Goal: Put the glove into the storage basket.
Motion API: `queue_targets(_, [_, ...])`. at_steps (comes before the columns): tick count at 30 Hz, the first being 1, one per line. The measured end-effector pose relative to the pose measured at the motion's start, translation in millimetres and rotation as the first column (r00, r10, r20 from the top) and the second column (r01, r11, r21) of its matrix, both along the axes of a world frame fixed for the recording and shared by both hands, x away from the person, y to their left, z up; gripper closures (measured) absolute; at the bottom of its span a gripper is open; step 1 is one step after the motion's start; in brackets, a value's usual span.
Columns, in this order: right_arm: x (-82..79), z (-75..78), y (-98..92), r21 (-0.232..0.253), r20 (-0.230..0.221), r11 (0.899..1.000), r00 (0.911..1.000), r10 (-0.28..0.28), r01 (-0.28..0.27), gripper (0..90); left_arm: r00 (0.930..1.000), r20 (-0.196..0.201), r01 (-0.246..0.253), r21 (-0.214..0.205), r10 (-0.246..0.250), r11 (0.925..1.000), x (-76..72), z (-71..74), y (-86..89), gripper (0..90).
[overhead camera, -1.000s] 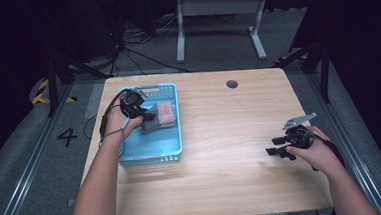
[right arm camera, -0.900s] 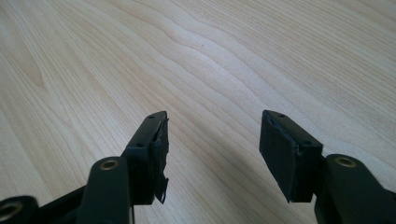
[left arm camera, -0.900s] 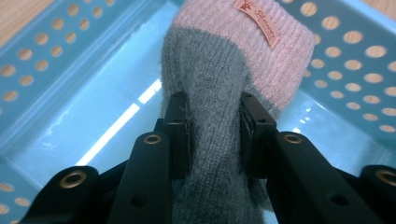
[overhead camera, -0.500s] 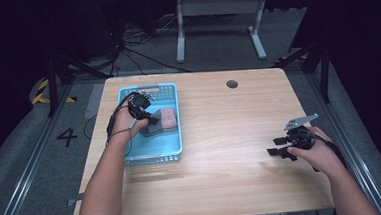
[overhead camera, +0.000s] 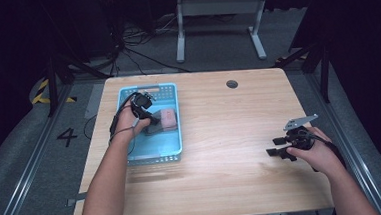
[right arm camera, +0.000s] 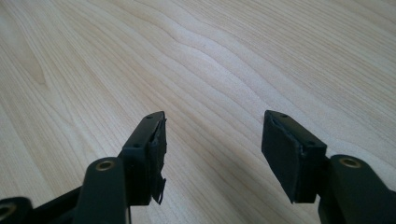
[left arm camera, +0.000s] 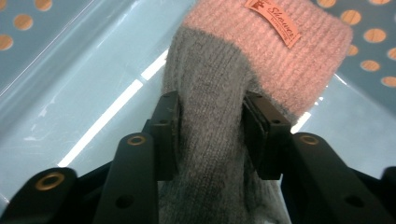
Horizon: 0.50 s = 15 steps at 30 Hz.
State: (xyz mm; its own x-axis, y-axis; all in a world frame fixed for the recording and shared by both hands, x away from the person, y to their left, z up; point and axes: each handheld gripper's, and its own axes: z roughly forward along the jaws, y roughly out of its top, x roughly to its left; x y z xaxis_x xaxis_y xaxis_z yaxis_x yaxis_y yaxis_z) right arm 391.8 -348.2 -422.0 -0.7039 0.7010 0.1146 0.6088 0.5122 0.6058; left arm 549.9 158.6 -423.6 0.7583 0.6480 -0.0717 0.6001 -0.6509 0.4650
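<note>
One grey-and-pink knitted sock (left arm camera: 224,112), one blue basket (overhead camera: 173,148), one wooden table (overhead camera: 232,175), two hand-held grippers.

The high view looks forward and down on the whole table (overhead camera: 220,135). The left gripper view peers close along its jaws into the blue basket (left arm camera: 60,84), which the high view shares (overhead camera: 173,138). The right gripper view skims low over bare tabletop ahead of its jaws.
</note>
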Motion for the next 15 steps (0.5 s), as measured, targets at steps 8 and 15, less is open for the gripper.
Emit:
queue_targets(8, [-0.4,-0.3,0.4,-0.002,-0.001,1.000,1.0000,0.004,-0.004,41.0,0.9991,0.002,-0.042,-0.009,0.042,0.9991,-0.2,1.6,2.5,50.5])
queue_targets(15, [2.3,0.9,3.0,-0.004,0.000,1.000,0.9999,0.012,-0.012,40.9,0.9961,0.034,-0.081,-0.042,0.082,0.9958,-8.6,15.5,4.3,46.8])
